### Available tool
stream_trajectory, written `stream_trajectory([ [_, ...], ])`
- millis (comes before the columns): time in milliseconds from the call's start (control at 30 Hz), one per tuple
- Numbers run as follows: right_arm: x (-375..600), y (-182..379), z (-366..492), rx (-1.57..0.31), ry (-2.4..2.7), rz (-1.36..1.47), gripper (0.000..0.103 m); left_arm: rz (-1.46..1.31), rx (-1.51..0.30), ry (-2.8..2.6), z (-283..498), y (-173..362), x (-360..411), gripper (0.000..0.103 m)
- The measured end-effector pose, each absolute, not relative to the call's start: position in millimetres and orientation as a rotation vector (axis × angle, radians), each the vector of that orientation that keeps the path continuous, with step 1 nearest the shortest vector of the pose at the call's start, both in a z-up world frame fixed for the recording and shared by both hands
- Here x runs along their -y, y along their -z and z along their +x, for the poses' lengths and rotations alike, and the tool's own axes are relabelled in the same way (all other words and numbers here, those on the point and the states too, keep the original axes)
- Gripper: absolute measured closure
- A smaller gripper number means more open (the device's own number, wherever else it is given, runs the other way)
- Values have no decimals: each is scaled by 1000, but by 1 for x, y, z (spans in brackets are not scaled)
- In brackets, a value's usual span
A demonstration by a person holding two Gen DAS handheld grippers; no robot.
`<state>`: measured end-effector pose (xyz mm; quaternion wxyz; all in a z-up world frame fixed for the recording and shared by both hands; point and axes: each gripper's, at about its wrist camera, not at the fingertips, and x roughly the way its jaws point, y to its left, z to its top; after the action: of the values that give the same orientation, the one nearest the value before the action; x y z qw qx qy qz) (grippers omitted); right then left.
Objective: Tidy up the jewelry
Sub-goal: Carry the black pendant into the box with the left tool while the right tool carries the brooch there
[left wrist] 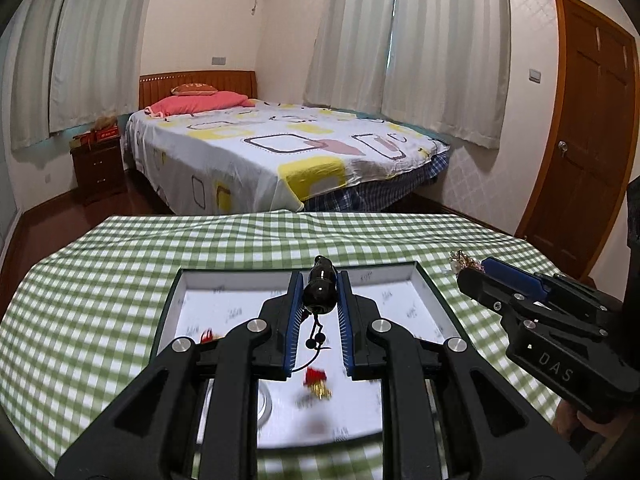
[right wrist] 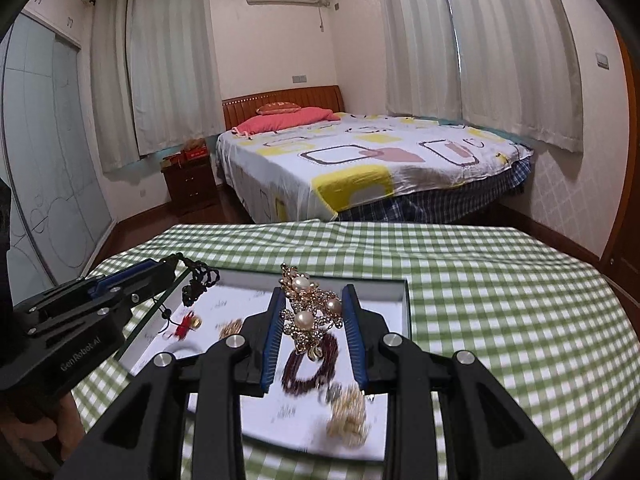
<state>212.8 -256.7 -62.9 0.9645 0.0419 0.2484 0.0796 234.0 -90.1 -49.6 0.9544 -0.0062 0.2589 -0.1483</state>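
Note:
My left gripper (left wrist: 319, 284) is shut on a black bead bracelet (left wrist: 319, 290) with a dangling cord, held over the white-lined jewelry box (left wrist: 420, 280). A red and gold charm (left wrist: 317, 381) lies in the box below it. My right gripper (right wrist: 311, 302) is shut on a gold pearl brooch (right wrist: 310, 312), held over the same box (right wrist: 402, 304). Below it lie a dark red bead bracelet (right wrist: 308, 364) and a gold piece (right wrist: 348, 416). The left gripper also shows in the right wrist view (right wrist: 168, 268) with black beads (right wrist: 198, 280).
The box sits on a table with a green checked cloth (left wrist: 120, 264). A bed (left wrist: 280, 152) stands beyond the table, a nightstand (left wrist: 98, 168) to its left, a wooden door (left wrist: 588, 140) at the right. A silver round item (left wrist: 266, 404) lies in the box.

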Motion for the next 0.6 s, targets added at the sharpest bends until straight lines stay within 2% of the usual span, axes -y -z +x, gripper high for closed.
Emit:
stream_trajectory([
  [200,264,75,250,-523,-153,89,73,6,-559,286,273,67,103,86],
  [600,274,122,308,-692,-116,99,73,40,-747,245,344,123,120,86],
])
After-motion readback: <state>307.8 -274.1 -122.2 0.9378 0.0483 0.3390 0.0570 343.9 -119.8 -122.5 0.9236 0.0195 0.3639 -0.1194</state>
